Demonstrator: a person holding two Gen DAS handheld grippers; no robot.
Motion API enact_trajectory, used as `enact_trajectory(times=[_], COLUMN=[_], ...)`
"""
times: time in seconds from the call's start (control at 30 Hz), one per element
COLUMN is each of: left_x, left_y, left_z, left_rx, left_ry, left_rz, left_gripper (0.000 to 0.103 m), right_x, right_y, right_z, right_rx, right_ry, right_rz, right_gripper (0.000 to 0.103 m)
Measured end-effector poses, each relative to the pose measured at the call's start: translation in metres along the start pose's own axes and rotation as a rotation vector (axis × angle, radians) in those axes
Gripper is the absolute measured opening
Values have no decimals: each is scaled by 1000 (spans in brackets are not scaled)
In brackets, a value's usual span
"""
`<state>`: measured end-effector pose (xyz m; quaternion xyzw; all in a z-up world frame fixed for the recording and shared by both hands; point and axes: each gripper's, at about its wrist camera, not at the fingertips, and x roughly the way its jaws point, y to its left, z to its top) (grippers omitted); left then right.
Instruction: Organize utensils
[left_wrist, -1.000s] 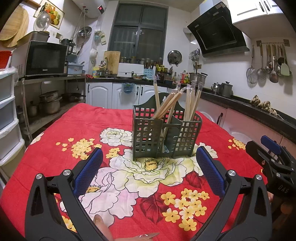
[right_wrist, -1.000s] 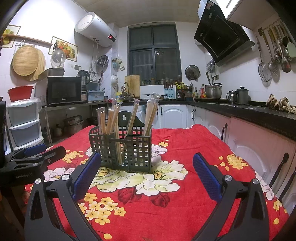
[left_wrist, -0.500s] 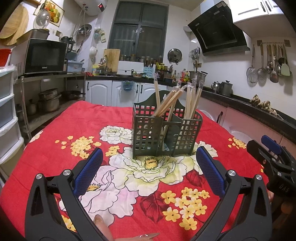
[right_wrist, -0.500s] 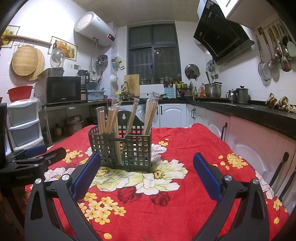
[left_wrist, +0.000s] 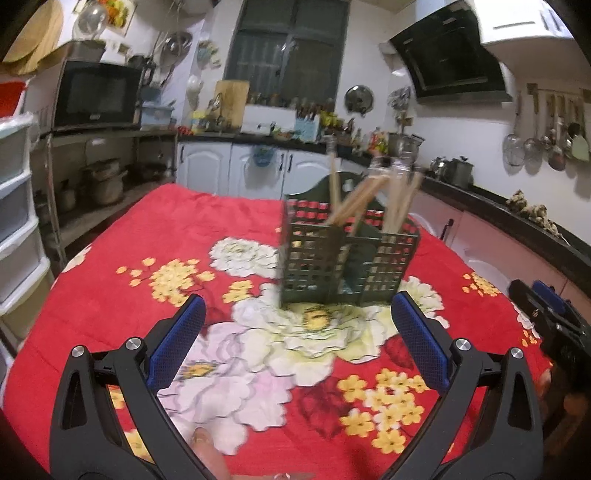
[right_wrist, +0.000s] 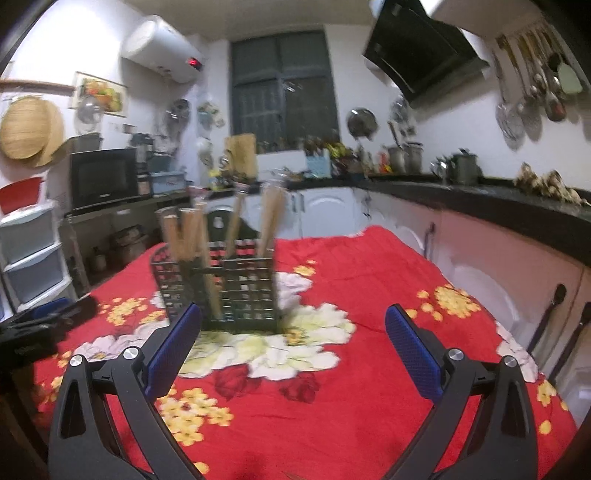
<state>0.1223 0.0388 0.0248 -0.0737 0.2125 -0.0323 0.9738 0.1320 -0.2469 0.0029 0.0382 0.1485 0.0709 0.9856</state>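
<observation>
1. At far left a microwave (left_wrist: 96, 94) sits on a metal shelf, with pale plastic drawers (left_wrist: 16, 206) nearer along the left edge.
2. A table with a red floral cloth (left_wrist: 177, 229) fills the middle of both views.
3. The left gripper (left_wrist: 299, 332) hovers over the near part of the cloth, its blue-padded fingers (left_wrist: 177, 338) spread wide with nothing between them. A fingertip (left_wrist: 207, 456) of the person shows at the bottom edge.
4. The caddy (left_wrist: 349, 254), a dark green mesh holder with compartments, stands upright on a big white flower near the table's middle, beyond the left gripper and slightly right of its centre line. Both views are blurred.
5. Bundles of wooden chopsticks (left_wrist: 364, 195) stand in the caddy's compartments, leaning at different angles; their tops look wrapped in clear plastic. Which bundle sits in which compartment I cannot tell.
6. In the right wrist view the caddy (right_wrist: 236, 291) lies beyond the gripper's left finger, with chopsticks (right_wrist: 184, 232) rising from it.
7. The right gripper (right_wrist: 295, 332) is also spread wide and empty, above the cloth on the near right side of the caddy, apart from it.
8. Each gripper shows at the other view's edge: the right one (left_wrist: 550, 317) at far right, the left one (right_wrist: 44, 321) at far left.
9. At right a black counter (right_wrist: 480, 192) runs along the wall, with ladles (right_wrist: 535, 85) hanging above and a range hood (right_wrist: 421, 55) nearby.
</observation>
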Motion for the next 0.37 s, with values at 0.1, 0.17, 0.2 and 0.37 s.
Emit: enact_trajectory(times=[0.1,0.17,0.2,0.37], left_x=[4,23,39,117], left_y=[32,57,73,138], left_z=[21,37,44,51], left_rx=[-18,-20,-27,-71], left_ry=[27,106,170,344], left_rz=[68,162,218,404], left_gripper=[93,93,93,93], right_x=[21,52,67,139], right_y=[-27,-46,-55,-98], right_z=[14,19,19,2], right_rx=[44,45,48,92], right_ry=[97,235,300,534], right_rz=[-57,-117,-147,-301], right_gripper=[97,97,97,97])
